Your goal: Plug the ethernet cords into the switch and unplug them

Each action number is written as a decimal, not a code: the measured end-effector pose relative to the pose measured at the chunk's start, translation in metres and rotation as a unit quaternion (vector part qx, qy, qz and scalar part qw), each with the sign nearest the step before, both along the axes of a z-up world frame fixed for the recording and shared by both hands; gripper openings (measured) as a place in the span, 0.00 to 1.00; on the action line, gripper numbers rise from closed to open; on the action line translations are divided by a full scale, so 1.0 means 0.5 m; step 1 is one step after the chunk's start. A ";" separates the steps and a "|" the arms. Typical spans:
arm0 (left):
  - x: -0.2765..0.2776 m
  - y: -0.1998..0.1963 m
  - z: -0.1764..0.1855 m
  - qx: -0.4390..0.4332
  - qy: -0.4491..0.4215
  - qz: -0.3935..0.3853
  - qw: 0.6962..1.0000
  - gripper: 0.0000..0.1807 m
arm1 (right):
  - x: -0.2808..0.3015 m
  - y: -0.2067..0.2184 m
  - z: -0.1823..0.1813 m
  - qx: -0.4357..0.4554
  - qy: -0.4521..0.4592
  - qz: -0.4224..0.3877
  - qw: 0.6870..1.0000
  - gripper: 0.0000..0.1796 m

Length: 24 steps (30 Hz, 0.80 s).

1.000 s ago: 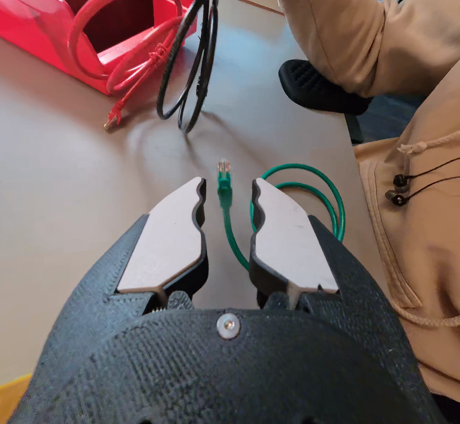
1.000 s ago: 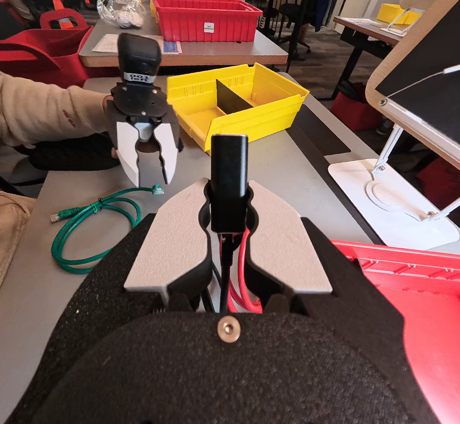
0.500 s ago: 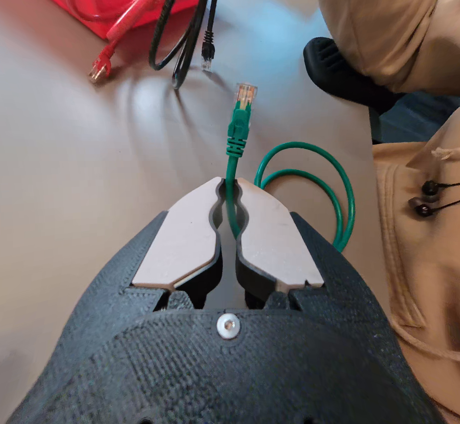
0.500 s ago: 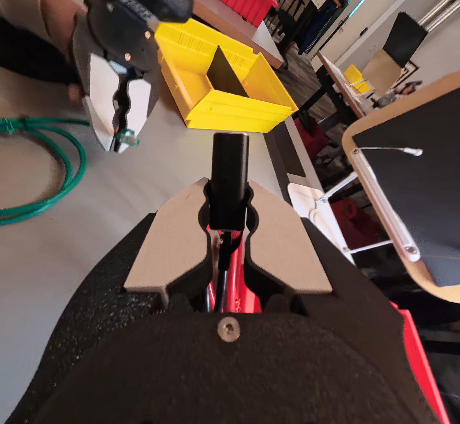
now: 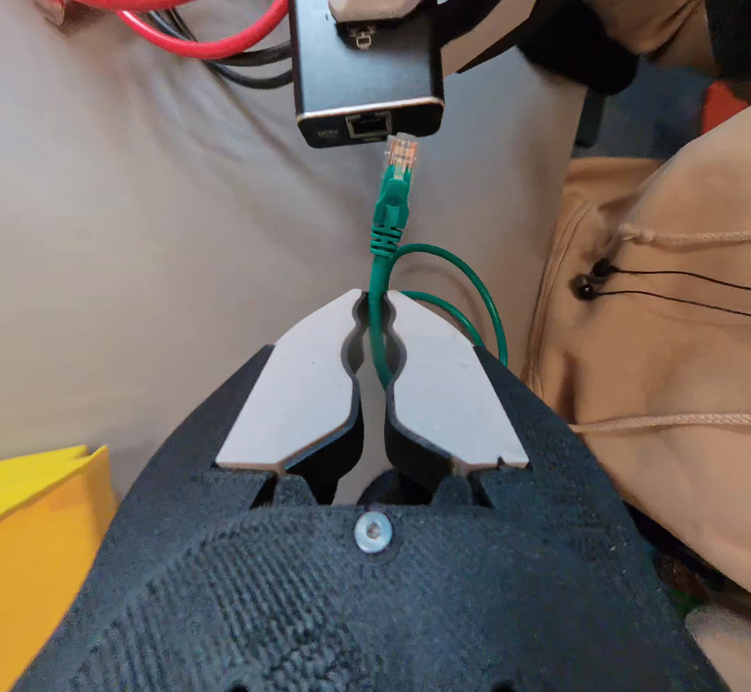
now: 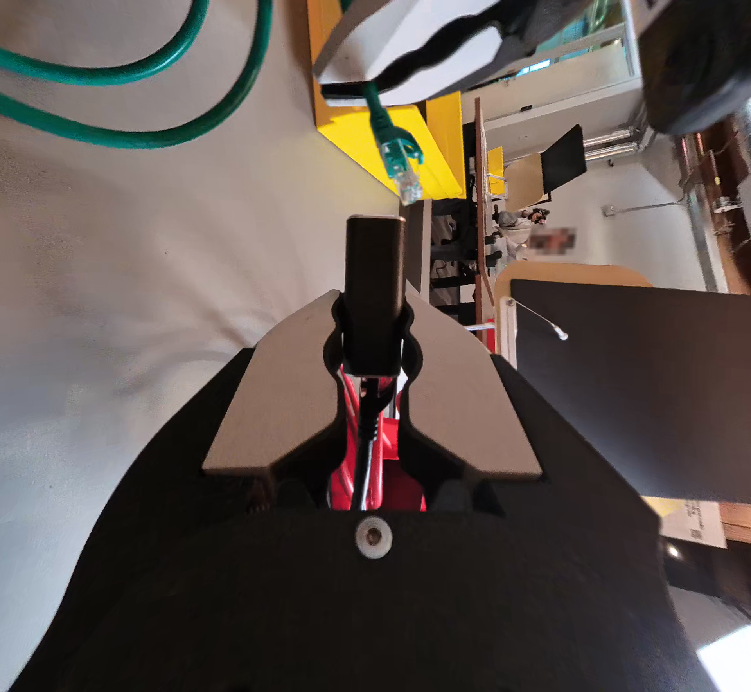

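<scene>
- The green ethernet cord (image 5: pixel 380 331) is pinched between the closed fingers of the left gripper (image 5: pixel 376 300), some way behind the boot, so the plug (image 5: pixel 400 154) stands out ahead on a free length of cable.
- The switch (image 5: pixel 363 62), a small dark box, is clamped between the fingers of the right gripper (image 6: pixel 372 302) and held above the grey table (image 5: pixel 142 225); a black cable and red cords (image 5: pixel 162 1) trail from its far end.
- The open port (image 5: pixel 369 125) is turned towards the plug, whose clear tip sits just beside it, slightly to the right and not yet entered.
- The step in hand is judged to be insertion, with no seating achieved so far.
- A small shift of the plug to the left is called for, so that it is squared to the port before being pushed.
- Because the cable is gripped well back, buckling is likely under a push; a slow, straight advance is advised, with the switch held steady.
- The latch tab's side cannot be told with certainty, so orientation should be checked.
</scene>
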<state>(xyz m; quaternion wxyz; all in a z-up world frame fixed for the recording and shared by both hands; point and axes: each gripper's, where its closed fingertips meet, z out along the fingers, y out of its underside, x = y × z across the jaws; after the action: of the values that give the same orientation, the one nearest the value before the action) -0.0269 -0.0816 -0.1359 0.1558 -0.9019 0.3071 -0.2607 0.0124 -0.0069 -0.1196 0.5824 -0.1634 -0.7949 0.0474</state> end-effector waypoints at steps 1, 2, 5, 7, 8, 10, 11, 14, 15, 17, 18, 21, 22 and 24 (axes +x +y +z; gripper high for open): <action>-0.003 0.001 -0.002 -0.010 0.013 -0.001 1.000 0.03 | -0.003 -0.002 -0.005 0.007 0.003 -0.002 1.000 0.13; -0.005 0.001 -0.006 -0.020 0.022 -0.002 1.000 0.03 | -0.005 -0.003 -0.008 0.013 0.007 -0.004 1.000 0.13; -0.010 0.001 -0.023 -0.041 0.044 -0.003 0.998 0.03 | -0.010 -0.004 -0.011 0.026 0.008 -0.009 1.000 0.13; -0.012 0.002 -0.031 -0.050 0.049 0.001 0.998 0.03 | -0.011 -0.006 -0.013 0.032 0.004 -0.010 0.999 0.13; -0.012 0.003 -0.034 -0.053 0.047 0.003 0.997 0.03 | -0.012 -0.006 -0.015 0.037 0.003 -0.012 0.999 0.13; -0.013 0.005 -0.039 -0.062 0.045 0.009 0.997 0.03 | -0.013 -0.006 -0.018 0.050 -0.001 -0.017 0.999 0.13; -0.014 0.005 -0.042 -0.066 0.045 0.011 0.997 0.03 | -0.014 -0.005 -0.019 0.057 -0.002 -0.021 0.998 0.13; -0.014 0.004 -0.046 -0.078 0.040 0.019 0.996 0.03 | -0.016 -0.005 -0.022 0.074 -0.002 -0.028 0.997 0.13; -0.013 0.005 -0.045 -0.081 0.036 0.023 0.996 0.03 | -0.018 -0.008 -0.022 0.082 0.000 -0.027 0.996 0.13; -0.019 0.005 -0.045 -0.081 0.039 0.025 0.996 0.03 | -0.019 -0.010 -0.024 0.097 -0.004 -0.030 0.995 0.13; -0.020 0.006 -0.043 -0.082 0.036 0.027 0.996 0.03 | -0.020 -0.011 -0.024 0.101 -0.001 -0.029 0.994 0.13; -0.012 0.007 -0.030 -0.074 0.014 0.028 0.997 0.03 | -0.022 -0.015 -0.025 0.101 0.002 -0.028 0.995 0.13; -0.008 0.007 -0.028 -0.069 0.011 0.024 0.997 0.03 | -0.020 -0.016 -0.022 0.096 0.004 -0.026 0.995 0.13; 0.002 0.003 -0.022 -0.059 -0.004 0.016 0.998 0.03 | -0.016 -0.021 -0.018 0.081 0.004 -0.017 0.997 0.13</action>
<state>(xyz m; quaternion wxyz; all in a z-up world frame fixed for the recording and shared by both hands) -0.0260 -0.0800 -0.1470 0.1077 -0.9133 0.2757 -0.2798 0.0044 -0.0174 -0.1284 0.5975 -0.1289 -0.7910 -0.0262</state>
